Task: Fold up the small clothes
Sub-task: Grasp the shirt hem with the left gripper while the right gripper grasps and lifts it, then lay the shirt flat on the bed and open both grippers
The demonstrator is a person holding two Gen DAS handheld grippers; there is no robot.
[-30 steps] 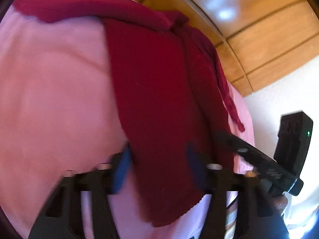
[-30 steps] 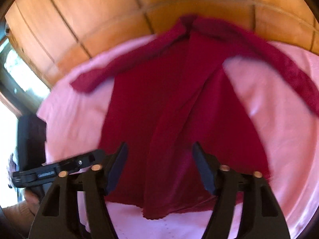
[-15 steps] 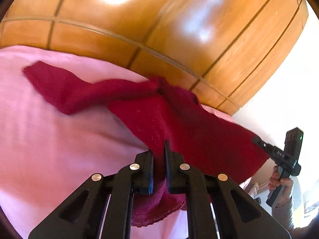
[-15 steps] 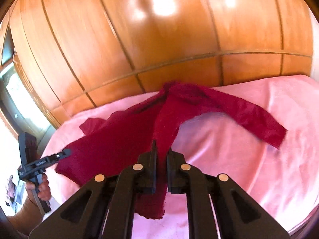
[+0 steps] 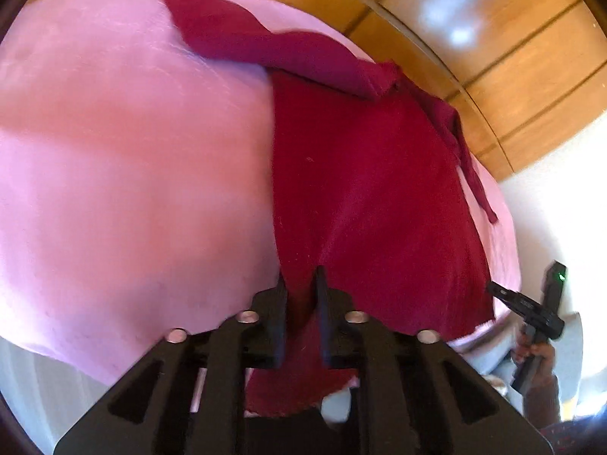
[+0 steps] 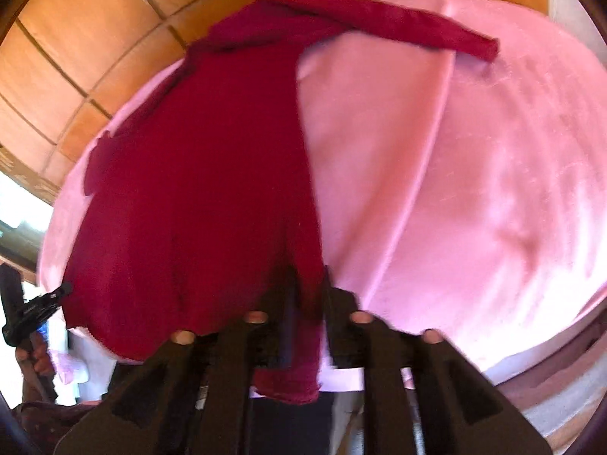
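two hand-held grippers each pinch a bottom corner of the dark red top [image 5: 364, 189], so i judge the fold barely begun: the garment lies spread flat on the pink bed cover [image 5: 114, 170], with its sleeves out to the sides near the top of both frames, and no fold line shows. sleeves and body are all left to fold.

in the left wrist view, my left hand-held gripper [image 5: 301, 288] sits at lower centre, fingers pressed together on the hem at the garment's left edge. the other tool shows at the lower right, its tip at the far hem corner.

in the right wrist view, my right hand-held gripper [image 6: 305, 292] is at lower centre too, fingers pressed together on the hem at the garment's right edge, cloth hanging down between them. both tools point forward and down along the garment, toward the wooden headboard [image 6: 76, 38] beyond it.
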